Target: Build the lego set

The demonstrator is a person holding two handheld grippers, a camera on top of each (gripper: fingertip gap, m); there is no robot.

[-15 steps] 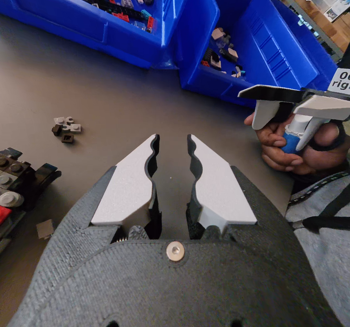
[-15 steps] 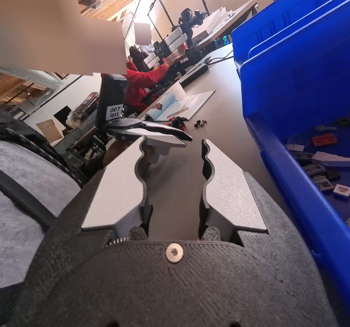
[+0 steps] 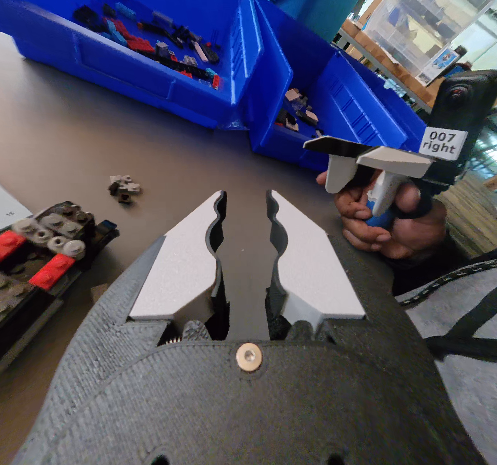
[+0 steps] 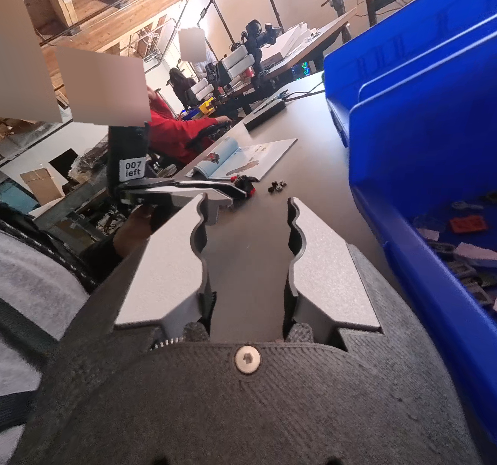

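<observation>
A partly built black, grey and red lego model (image 3: pixel 45 245) lies on the dark table at the left of the left wrist view; it also shows far off in the right wrist view (image 4: pixel 243 183). A small pile of grey and dark pieces (image 3: pixel 123 187) lies beyond it, also visible in the right wrist view (image 4: pixel 277 185). My left gripper (image 3: pixel 246 196) is open and empty above bare table. My right gripper (image 4: pixel 247 202) is open and empty, beside a blue bin. Each gripper shows in the other's view, the right one (image 3: pixel 349 161) and the left one (image 4: pixel 215 196).
Two blue bins hold loose pieces: a large one (image 3: pixel 150 86) at the back left and a second (image 3: pixel 347 107) to its right, close by my right gripper (image 4: pixel 403 210). An open instruction booklet (image 4: pixel 242 156) lies beyond the model. Other people sit at tables farther off. My hands' fingertips stand some 8 cm from each other.
The left gripper has tilted and shifted, so the model at the left shows more fully. The right gripper's jaws have opened wider and its view has moved slightly forward.
</observation>
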